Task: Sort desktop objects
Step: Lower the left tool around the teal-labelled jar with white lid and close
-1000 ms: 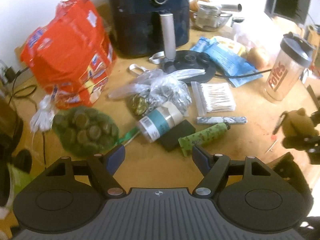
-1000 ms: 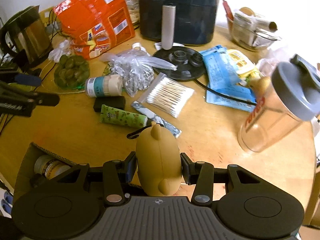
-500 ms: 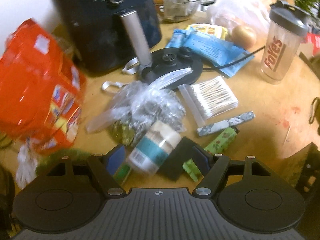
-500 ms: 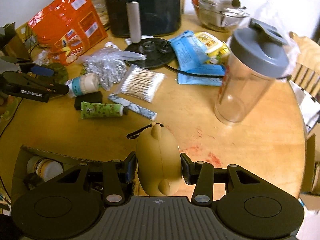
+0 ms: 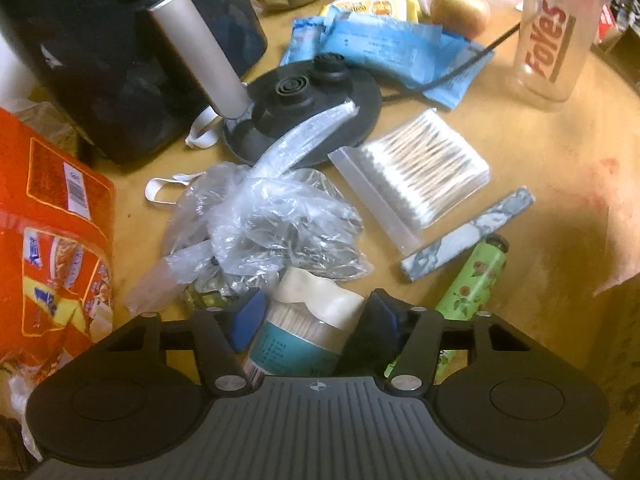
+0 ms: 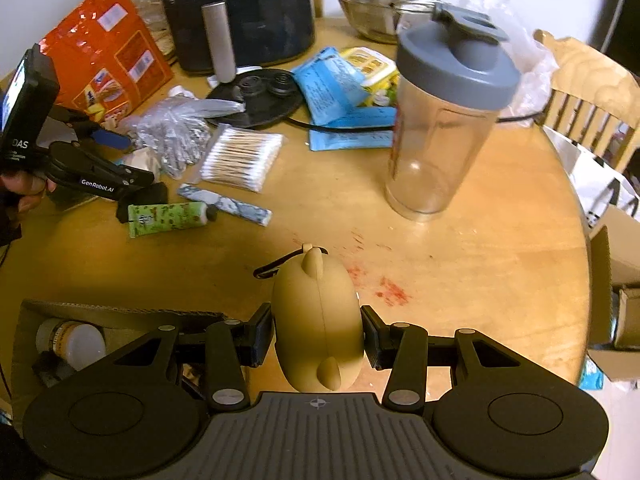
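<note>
1. The left hand-held gripper (image 5: 312,316) is low over the clutter, its blue-padded fingers (image 5: 250,316) straddling the toothpick jar (image 5: 308,328), which lies on its side on the worktop (image 5: 540,184) against a crumpled plastic bag (image 5: 268,220). The jaws are spread and flank the jar; I cannot tell whether the pads touch it yet. Coming in along the jar's length puts the pads across its round body, probably the surest hold.

2. The right hand-held gripper (image 6: 318,334) pinches a tan bear-shaped case (image 6: 318,328) by its flanks, its black loop (image 6: 272,268) hanging free ahead. It hangs above the worktop edge, beside an open cardboard box (image 6: 116,314) at the near left that already holds a white-lidded jar (image 6: 70,342), so the box is likely the sorting bin.

3. Left to sort, in the right view: a green tube (image 6: 168,218), a marbled stick (image 6: 224,204), a bag of cotton swabs (image 6: 242,158) and a shaker bottle (image 6: 448,120).
</note>
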The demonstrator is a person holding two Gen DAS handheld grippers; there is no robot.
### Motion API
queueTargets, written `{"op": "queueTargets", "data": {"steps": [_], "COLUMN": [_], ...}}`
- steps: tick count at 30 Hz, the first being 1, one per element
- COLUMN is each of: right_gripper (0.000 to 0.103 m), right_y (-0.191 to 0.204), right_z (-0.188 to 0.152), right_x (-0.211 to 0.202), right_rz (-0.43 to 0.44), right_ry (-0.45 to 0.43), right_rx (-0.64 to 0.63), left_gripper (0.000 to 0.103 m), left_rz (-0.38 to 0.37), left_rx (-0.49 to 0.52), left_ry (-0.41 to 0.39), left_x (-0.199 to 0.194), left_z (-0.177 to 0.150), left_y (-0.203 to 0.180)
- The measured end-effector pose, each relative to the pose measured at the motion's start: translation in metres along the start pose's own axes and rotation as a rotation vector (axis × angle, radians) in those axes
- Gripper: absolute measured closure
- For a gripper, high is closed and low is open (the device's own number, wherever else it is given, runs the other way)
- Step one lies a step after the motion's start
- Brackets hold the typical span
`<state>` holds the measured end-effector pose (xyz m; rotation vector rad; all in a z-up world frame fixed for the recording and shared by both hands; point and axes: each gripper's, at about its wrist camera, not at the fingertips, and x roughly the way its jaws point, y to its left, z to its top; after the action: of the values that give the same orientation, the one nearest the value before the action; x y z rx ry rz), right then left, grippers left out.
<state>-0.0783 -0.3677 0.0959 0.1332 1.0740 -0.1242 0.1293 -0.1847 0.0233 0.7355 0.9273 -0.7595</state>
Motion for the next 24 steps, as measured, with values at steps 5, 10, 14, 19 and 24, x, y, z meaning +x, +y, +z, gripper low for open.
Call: {"op": "queueTargets", "data": {"steps": [5,10,14,19,24], "right_gripper": [0.054,0.054,0.054,0.054,0.055], "right_y": [-0.008,-0.010,-0.009,-0.008,-0.007], "right_z": [-0.004,-0.006,-0.005,-0.003,-0.001], "right_x": [0.001,0.001,-0.001,-0.002,-0.002], "right_rz": [-0.021,-0.033,-0.035,-0.036,-0.029], "right_ry": [0.012,0.016,0.012,0.005,0.002], "right_rx": [0.028,0.032,0.026,0.020,0.012], "left_gripper": [0.049,0.053,0.054,0.084,0.093], "left_rz": [-0.027,-0.026,-0.022,-0.019,-0.012], "left_rx": [-0.014,-0.028,-0.025,-0.039,-0.070], "left_ry": [-0.016,-0.022,-0.027,-0.043,-0.045], "left_x": [0.004,0.007,0.005,-0.010,-0.022], "left_z": [0.002,0.005,0.004,0.001,-0.008], "left_y": [0.004,0.005,0.003,0.002,0.000]}}
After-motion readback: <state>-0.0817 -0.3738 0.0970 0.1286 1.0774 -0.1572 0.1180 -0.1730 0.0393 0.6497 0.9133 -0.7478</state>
